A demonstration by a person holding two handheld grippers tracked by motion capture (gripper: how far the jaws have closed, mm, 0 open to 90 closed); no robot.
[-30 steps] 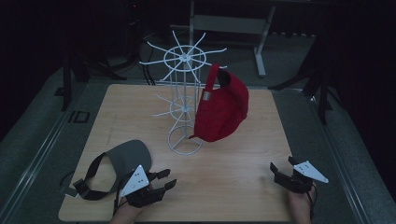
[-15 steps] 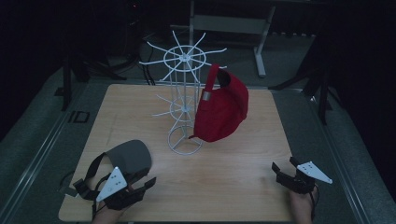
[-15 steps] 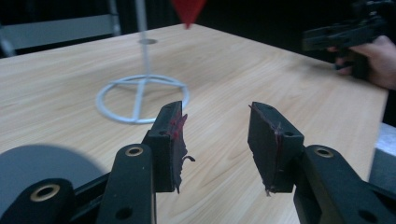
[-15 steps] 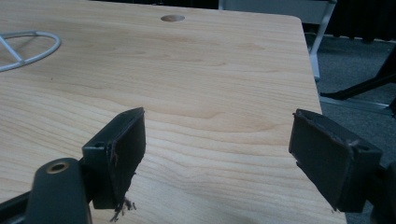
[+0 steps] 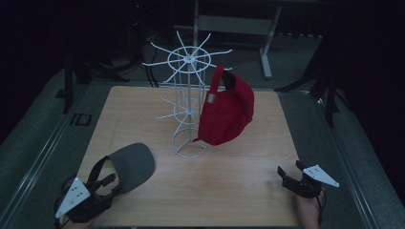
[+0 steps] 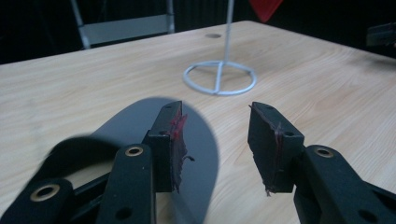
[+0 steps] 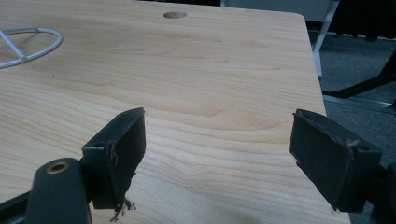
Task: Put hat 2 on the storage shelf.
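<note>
At the near left corner of the wooden table (image 5: 248, 191), the left gripper (image 5: 106, 187) is hovering with its jaws spread, empty, one jaw hanging over the brim of the grey visor (image 5: 131, 160) and the other over bare wood. The visor is lying flat on the tabletop, its black strap curling back toward the person's hand; in the left gripper view the grey brim (image 6: 196, 154) is passing under the left-hand jaw without being pinched. At the near right corner, the right gripper (image 5: 291, 174) is waiting with its jaws spread wide over bare wood, holding nothing and well apart from everything else.

Farther back, the white wire rack (image 5: 187, 105) is standing near the table's middle, and a red cap (image 5: 228, 112) is hanging from one of its arms, to the rack's right.

The step in hand appears to be the reach for the visor, with the grasp not yet made. The next move likely calls for settling the jaws around the brim's edge or the strap, closing, then lifting the visor toward a free arm of the rack.
</note>
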